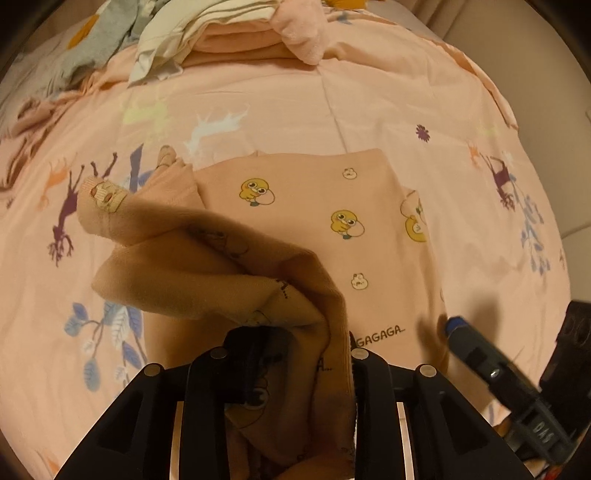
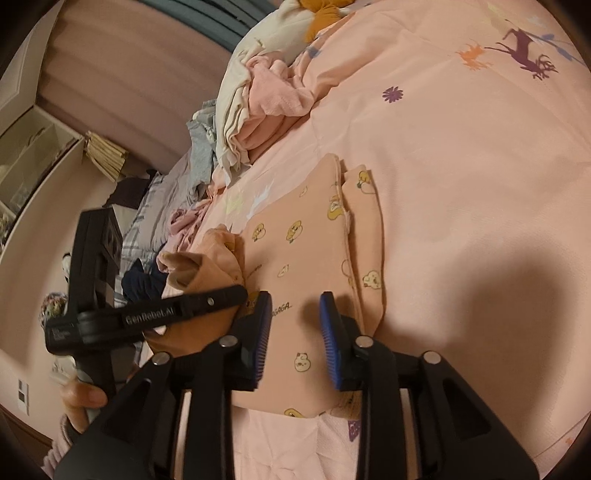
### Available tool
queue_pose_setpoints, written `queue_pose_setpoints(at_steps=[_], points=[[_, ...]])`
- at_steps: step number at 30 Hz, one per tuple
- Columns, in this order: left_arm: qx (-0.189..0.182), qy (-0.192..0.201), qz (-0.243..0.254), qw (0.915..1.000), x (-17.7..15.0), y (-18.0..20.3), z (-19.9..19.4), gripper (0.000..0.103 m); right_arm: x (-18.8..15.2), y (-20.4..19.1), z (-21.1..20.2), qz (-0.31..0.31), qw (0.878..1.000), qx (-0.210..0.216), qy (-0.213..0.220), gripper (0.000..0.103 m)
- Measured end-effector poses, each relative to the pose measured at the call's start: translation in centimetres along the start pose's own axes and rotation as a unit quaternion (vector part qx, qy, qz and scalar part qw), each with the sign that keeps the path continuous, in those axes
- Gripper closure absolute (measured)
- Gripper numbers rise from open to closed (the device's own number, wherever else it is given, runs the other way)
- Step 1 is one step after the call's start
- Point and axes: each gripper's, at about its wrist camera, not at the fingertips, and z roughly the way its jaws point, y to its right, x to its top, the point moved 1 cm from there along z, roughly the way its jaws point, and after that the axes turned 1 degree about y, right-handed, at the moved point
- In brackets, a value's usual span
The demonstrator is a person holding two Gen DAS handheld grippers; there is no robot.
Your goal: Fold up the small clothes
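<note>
1. Left wrist view: a small peach garment, printed with yellow ducks and the word "GAGAGA", lies partly folded flat on the bed cover. One part of it, with a ribbed cuff, is lifted and draped in a bunch over the left gripper. The cloth runs down between its fingers, but it hides the pads, so I cannot tell whether they pinch it.
2. In the same view the cover is pink with deer, leaf and flower prints. A heap of clothes in cream, pink and grey sits at its far edge. The right gripper's blue-tipped finger shows at the lower right.
3. Right wrist view: the right gripper hovers over the garment's near edge, its blue pads spread apart with nothing pinched between them.
4. Here the folded garment lies mid-cover, the clothes heap beyond it. A hand holds the left gripper at left; shelving lines the wall.
</note>
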Motion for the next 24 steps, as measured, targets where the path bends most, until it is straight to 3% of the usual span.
queue_pose_setpoints(at_steps=[3, 6, 10, 12, 17, 24], points=[[-0.001, 0.001, 0.007, 1.0000, 0.0, 0.4, -0.4, 0.074, 0.4, 0.1, -0.4, 0.003, 1.000, 0.004, 0.007, 0.070], [-0.043, -0.001, 0.005, 0.9991, 0.1, 0.8, -0.9, 0.051, 0.7, -0.1, -0.6, 0.005, 1.000, 0.008, 0.012, 0.068], [-0.047, 0.022, 0.026, 0.9983, 0.1, 2.1, -2.2, 0.050, 0.9, -0.1, -0.9, 0.008, 1.000, 0.008, 0.016, 0.066], [-0.056, 0.030, 0.012, 0.9979, 0.2, 1.6, -2.8, 0.050, 0.7, -0.1, -0.8, 0.013, 1.000, 0.015, 0.012, 0.066], [-0.063, 0.042, -0.033, 0.9966, -0.2, -2.4, -4.1, 0.050, 0.3, -0.8, 0.0, 0.006, 1.000, 0.030, -0.008, 0.061], [-0.061, 0.048, -0.084, 0.9935, -3.0, -8.3, -4.7, 0.050, 0.5, -3.1, 3.3, -0.031, 0.998, 0.016, -0.043, 0.060]])
